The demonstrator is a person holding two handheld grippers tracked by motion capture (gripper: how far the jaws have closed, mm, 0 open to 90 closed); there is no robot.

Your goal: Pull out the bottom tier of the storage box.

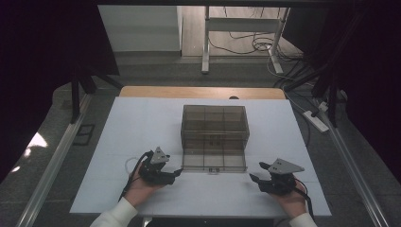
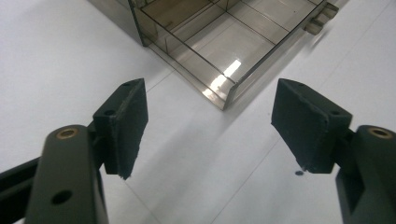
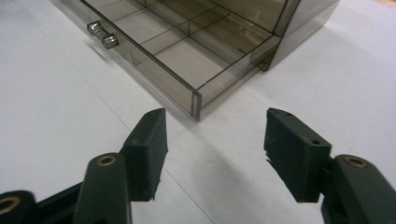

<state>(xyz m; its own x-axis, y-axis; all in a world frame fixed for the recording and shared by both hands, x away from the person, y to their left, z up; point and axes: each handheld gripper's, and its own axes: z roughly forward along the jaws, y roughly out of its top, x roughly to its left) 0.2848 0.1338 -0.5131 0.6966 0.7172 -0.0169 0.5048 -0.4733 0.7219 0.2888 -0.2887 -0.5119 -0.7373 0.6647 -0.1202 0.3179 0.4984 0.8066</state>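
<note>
At the near left of the white table [image 1: 118,142], the left gripper [image 1: 177,172] is resting low, its jaws standing wide apart and gripping nothing; in the left gripper view the gap is framing bare tabletop just short of the drawer's near corner [image 2: 223,100]. At centre, the smoked clear drawer box [image 1: 215,124] is sitting with its bottom drawer [image 1: 213,161] pulled out toward the person, dividers visible, compartments looking empty. Two small metal knobs [image 3: 103,35] are projecting from the drawer front. At the right, the right gripper [image 1: 256,173] is likewise gaping open and empty, near the opposite drawer corner.

Judgement: the drawer is the work in hand; a square, even push on the front should be avoiding skew, and the light box may be sliding unless steadied. Nothing is obstructing either approach. Cables [image 1: 246,45] are lying on the floor beyond, well apart.
</note>
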